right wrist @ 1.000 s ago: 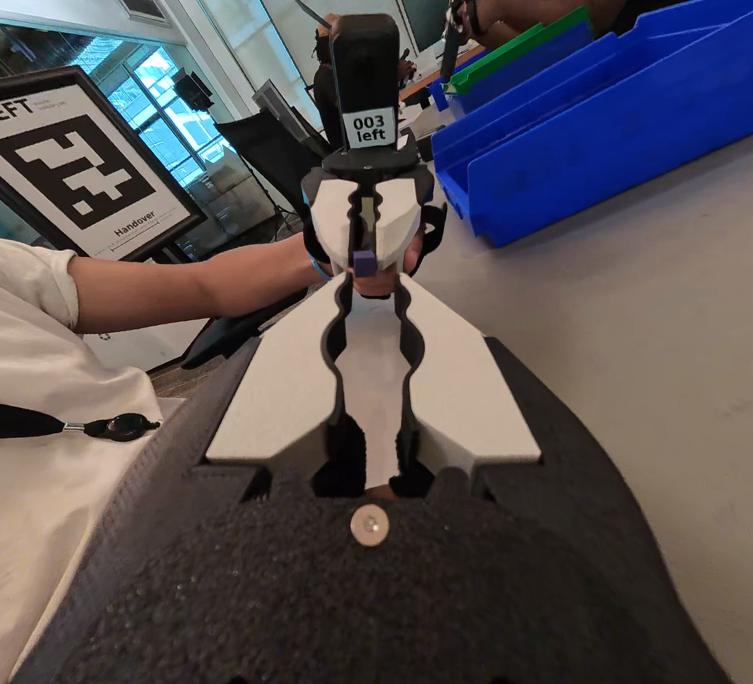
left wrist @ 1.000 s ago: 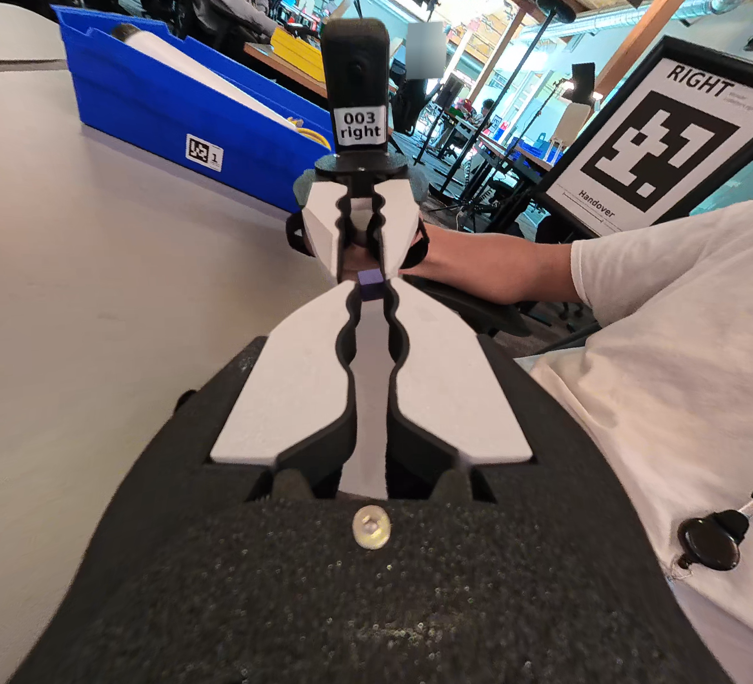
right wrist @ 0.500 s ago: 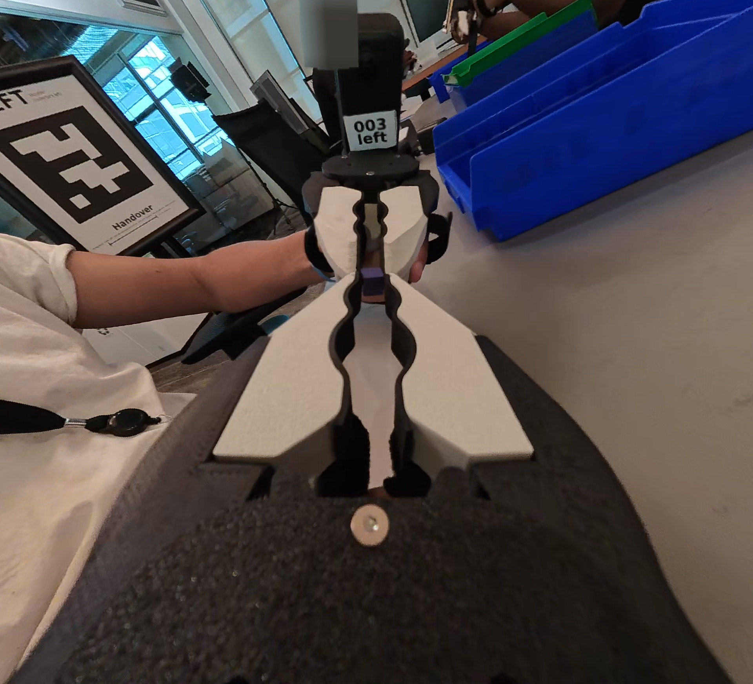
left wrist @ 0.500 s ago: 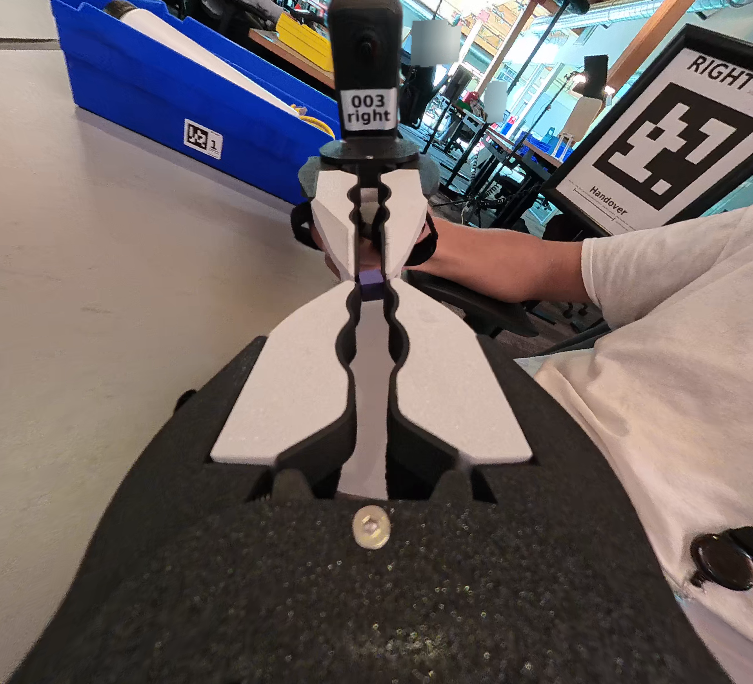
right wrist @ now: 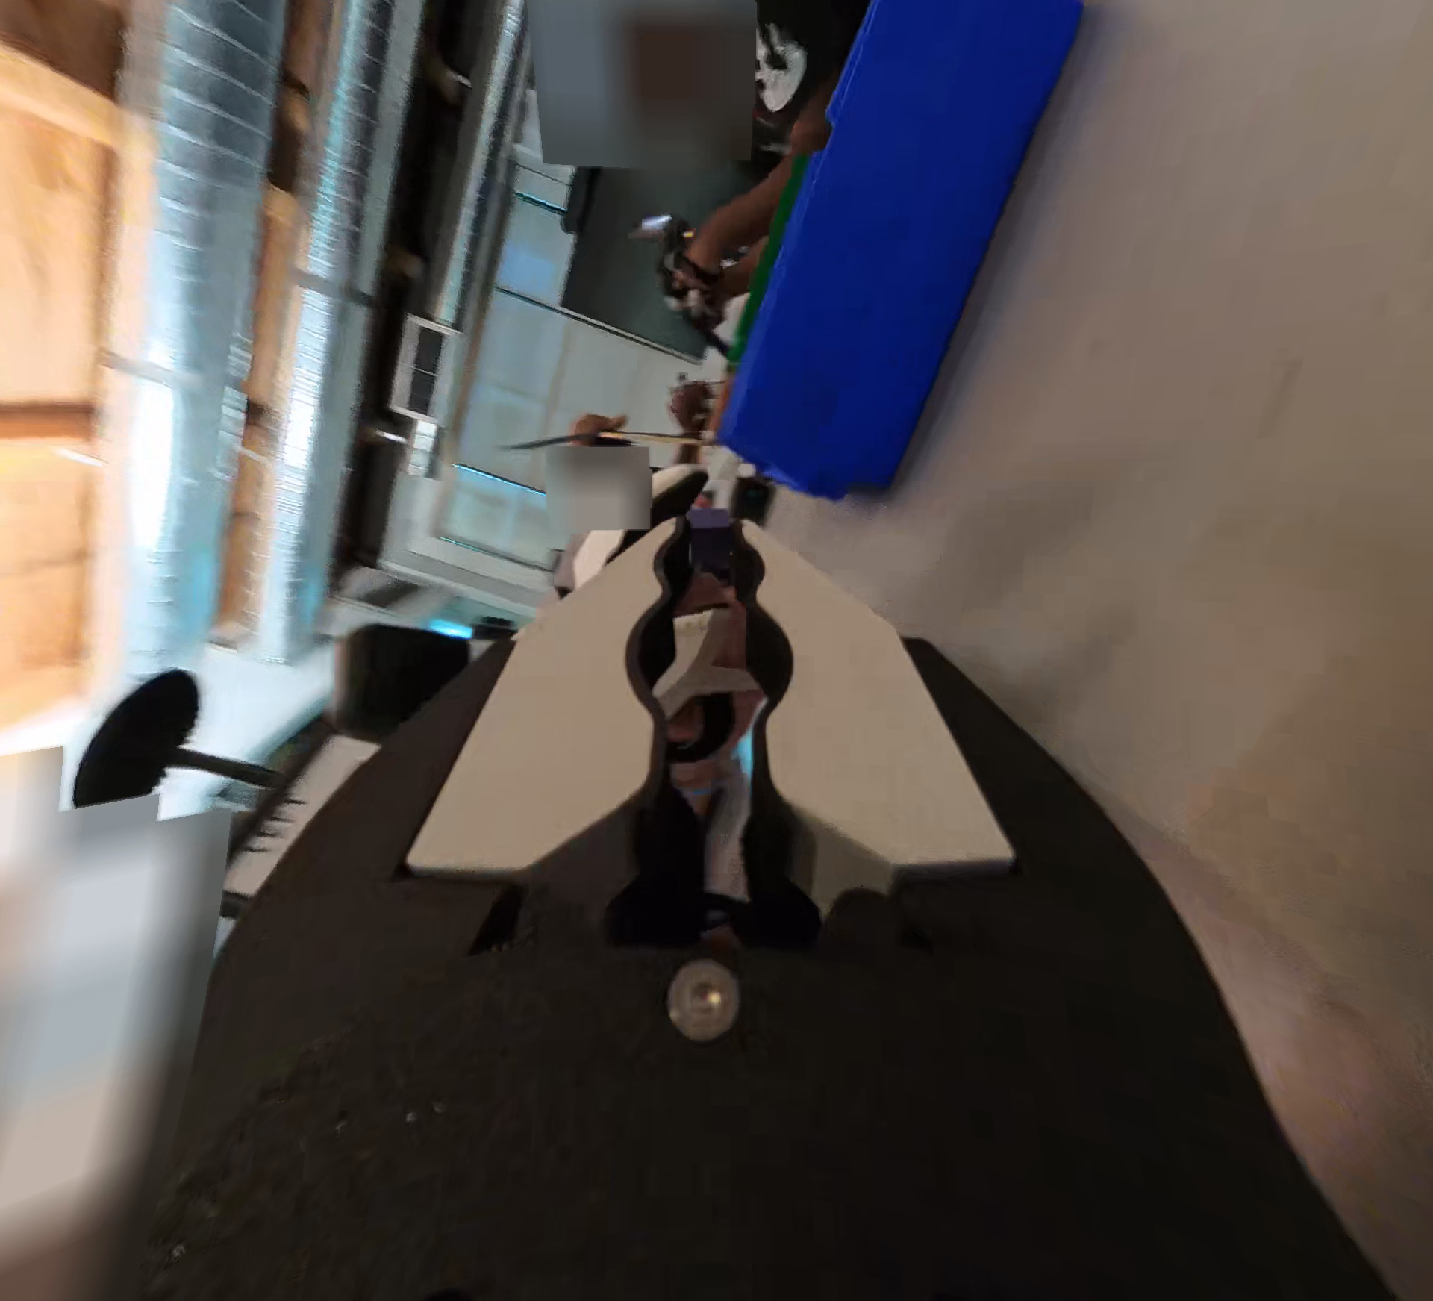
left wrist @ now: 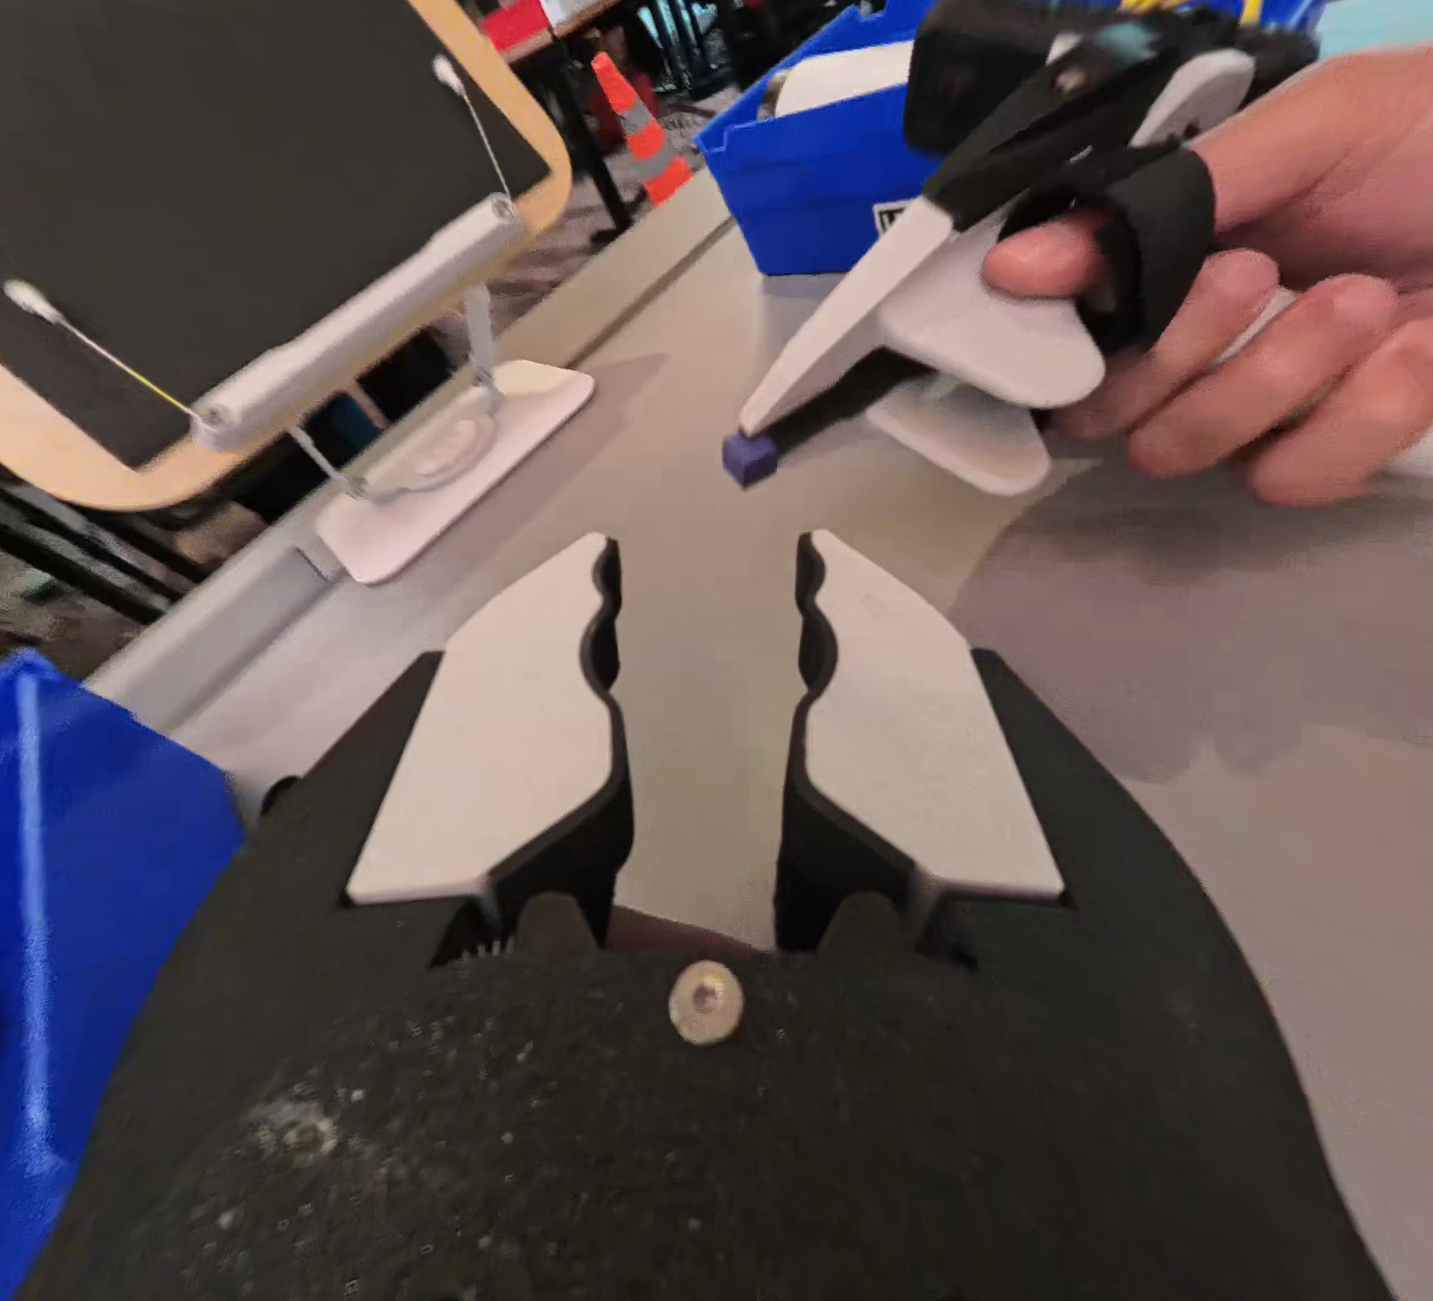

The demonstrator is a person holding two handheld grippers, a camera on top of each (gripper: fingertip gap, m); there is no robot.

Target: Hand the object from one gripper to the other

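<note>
A small purple cube (left wrist: 748,459) is pinched at the tips of my right gripper (left wrist: 751,430), which a hand holds at the upper right of the left wrist view, pointing down-left, low over the grey table (left wrist: 1163,682). I cannot tell whether the cube touches the table. My left gripper (left wrist: 707,541) is open and empty, its fingers apart a short way in front of the cube. In the right wrist view, which is rolled sideways and blurred, my right gripper (right wrist: 712,527) is shut on the cube (right wrist: 712,552).
A blue bin (left wrist: 814,193) with a white roll stands behind the right gripper. A framed board on a white stand (left wrist: 457,457) sits at the table's left edge. Another blue bin (left wrist: 77,915) is at the lower left. A blue bin (right wrist: 892,240) and a person show in the right wrist view.
My left gripper has opened, let go of the cube and drawn back. My right gripper keeps the cube, has rolled onto its side and come down towards the table.
</note>
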